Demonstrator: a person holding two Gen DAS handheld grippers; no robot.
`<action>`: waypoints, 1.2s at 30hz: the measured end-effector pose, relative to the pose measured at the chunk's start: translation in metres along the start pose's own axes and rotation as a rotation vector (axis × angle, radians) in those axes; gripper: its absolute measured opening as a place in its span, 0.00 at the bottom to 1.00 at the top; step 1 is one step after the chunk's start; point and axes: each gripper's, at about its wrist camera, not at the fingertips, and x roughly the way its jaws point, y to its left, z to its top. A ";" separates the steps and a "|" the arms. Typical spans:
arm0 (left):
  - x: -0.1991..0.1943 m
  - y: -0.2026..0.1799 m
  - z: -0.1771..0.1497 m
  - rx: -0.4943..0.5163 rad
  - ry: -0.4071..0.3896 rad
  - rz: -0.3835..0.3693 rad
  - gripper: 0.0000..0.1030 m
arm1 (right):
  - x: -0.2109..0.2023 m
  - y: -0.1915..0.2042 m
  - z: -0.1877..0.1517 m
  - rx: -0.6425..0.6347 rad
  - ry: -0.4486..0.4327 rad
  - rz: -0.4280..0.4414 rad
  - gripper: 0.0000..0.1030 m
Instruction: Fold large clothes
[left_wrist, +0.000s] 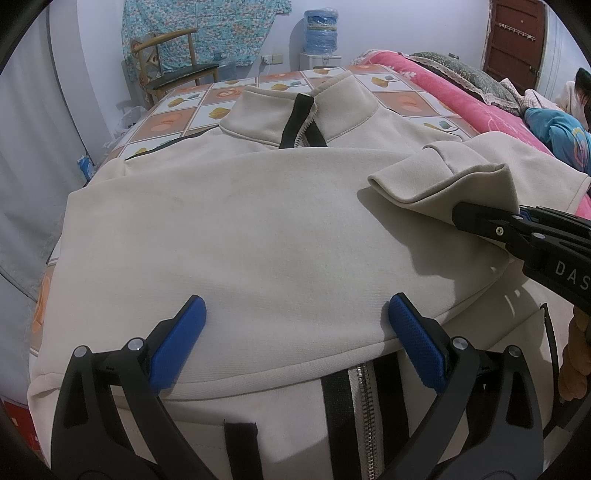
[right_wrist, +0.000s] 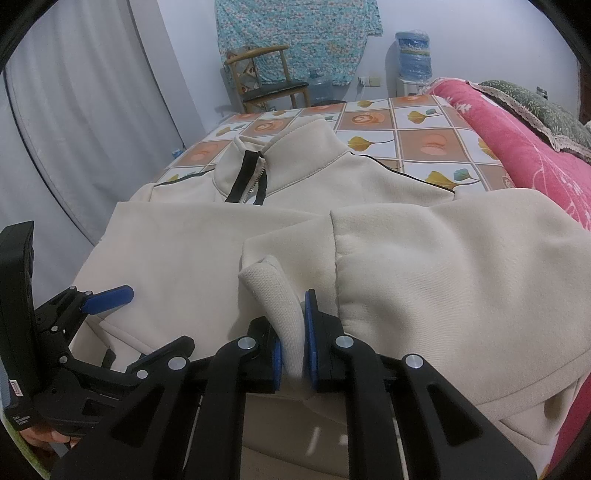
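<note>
Your right claw (right_wrist: 293, 350) is clamped on the ribbed cuff (right_wrist: 273, 295) of the jacket (left_wrist: 258, 229), its blue pads pinching the thick cream knit. Your left claw (left_wrist: 295, 332) has its jaws spread wide over the sleeve folded across the jacket's chest, just above the zipper (left_wrist: 365, 402) with its black tape. The fleecy jacket lies collar-away on a tiled-print tablecloth (right_wrist: 424, 140). Beyond the jacket stand a wooden chair (right_wrist: 266, 77) and a water dispenser (right_wrist: 412, 55); a pink quilt (right_wrist: 517, 147) lies to its right.
</note>
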 end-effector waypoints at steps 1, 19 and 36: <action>0.000 0.000 0.000 0.000 0.000 0.000 0.94 | 0.000 0.000 0.000 -0.001 0.000 0.000 0.11; 0.000 0.000 0.000 0.000 0.002 -0.002 0.93 | 0.000 0.000 0.000 0.000 0.002 -0.001 0.11; -0.066 0.116 -0.019 -0.220 -0.057 0.025 0.64 | -0.031 -0.025 0.030 0.162 0.021 0.137 0.09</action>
